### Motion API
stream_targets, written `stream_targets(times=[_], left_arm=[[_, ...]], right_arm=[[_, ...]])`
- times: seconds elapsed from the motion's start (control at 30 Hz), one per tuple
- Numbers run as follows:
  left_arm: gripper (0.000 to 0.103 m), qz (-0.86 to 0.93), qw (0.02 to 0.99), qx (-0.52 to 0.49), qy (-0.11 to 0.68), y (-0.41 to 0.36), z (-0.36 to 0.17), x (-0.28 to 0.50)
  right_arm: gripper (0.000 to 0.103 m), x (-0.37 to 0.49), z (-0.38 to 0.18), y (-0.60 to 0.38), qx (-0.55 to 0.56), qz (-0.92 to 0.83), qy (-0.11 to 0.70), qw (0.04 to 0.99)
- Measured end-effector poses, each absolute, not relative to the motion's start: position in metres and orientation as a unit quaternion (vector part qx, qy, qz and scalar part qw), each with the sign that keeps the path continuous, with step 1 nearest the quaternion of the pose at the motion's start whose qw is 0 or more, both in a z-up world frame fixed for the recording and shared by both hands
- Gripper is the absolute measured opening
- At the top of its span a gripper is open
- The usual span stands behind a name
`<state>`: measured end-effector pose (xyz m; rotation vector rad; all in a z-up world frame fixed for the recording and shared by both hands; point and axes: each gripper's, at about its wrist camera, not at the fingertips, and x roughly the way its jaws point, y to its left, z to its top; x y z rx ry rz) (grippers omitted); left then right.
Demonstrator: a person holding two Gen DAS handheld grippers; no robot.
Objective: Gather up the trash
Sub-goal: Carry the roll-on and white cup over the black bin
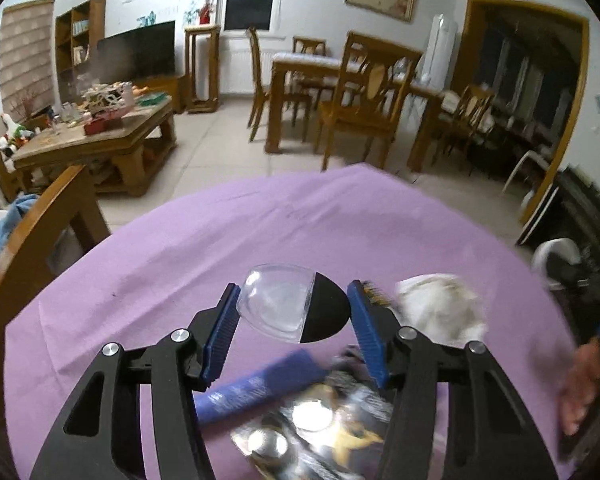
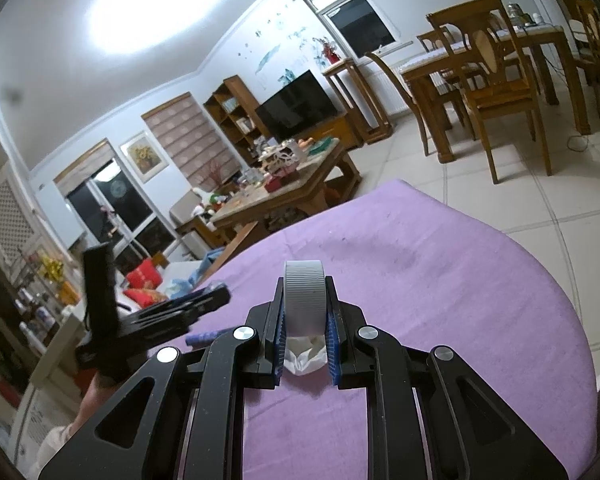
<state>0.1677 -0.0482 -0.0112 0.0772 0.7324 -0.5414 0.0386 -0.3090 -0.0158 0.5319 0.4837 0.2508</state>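
On the purple tablecloth [image 1: 260, 232] lies a clear plastic dome with a black end [image 1: 284, 304]. My left gripper [image 1: 293, 286] stands open over it, its blue pads on either side and not pressing it. A crumpled white tissue [image 1: 440, 308] sits just to the right. Under the left gripper's arms lie a blue wrapper [image 1: 256, 388] and a shiny foil packet [image 1: 320, 432]. In the right wrist view, my right gripper [image 2: 305, 280] is shut on a grey ribbed round piece [image 2: 304, 300], above a white tissue [image 2: 304, 354]. The left gripper [image 2: 220, 294] shows at its left.
A blurred hand [image 1: 584, 384] is at the table's right edge. A wooden chair back [image 1: 32, 240] stands by the table's left side. Beyond the far edge are tiled floor, a cluttered coffee table [image 1: 100, 128] and a dining set [image 1: 360, 92].
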Motion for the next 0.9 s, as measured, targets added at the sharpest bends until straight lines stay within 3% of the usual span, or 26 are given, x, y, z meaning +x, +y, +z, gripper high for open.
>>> stream_targets(times=[0.33, 0.47, 0.9], left_arm=[[0.054, -0.303, 0.901, -0.001, 0.312, -0.057, 0.03, 0.097], [0.054, -0.324, 0.896, 0.013, 0.303, -0.075, 0.038, 0.076], [0.054, -0.438, 0.845, 0.05, 0.302, -0.191, 0.027, 0.014]], right_arm=[[0.017, 0.026, -0.011, -0.318, 0.276, 0.139, 0.212, 0.927], [0.017, 0.009, -0.012, -0.321, 0.279, 0.127, 0.248, 0.919], [0.017, -0.159, 0.013, -0.417, 0.278, 0.014, 0.216, 0.936]])
